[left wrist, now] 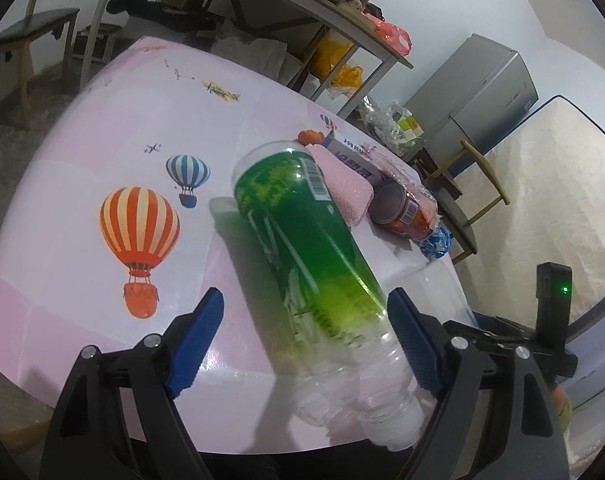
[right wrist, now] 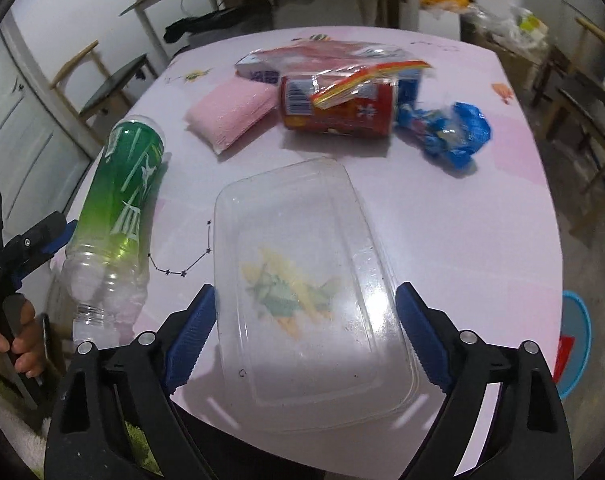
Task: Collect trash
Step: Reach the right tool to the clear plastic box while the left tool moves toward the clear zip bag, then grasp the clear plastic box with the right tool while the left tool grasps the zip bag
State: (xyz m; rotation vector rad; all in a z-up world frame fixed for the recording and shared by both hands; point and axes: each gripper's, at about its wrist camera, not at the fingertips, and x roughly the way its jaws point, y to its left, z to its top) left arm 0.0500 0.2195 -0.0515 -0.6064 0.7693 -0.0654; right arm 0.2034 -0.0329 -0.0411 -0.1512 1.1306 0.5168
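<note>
L gripper jaws spread, green bottle lying between, pads not pressing. R gripper spread over clear tray; red can at 12 o'clock on table

My left gripper points down a bit, and its blue fingers are wide apart. My right gripper tips down more, fingers spread wide too. My left hand wraps around its gripper's handle.
</note>
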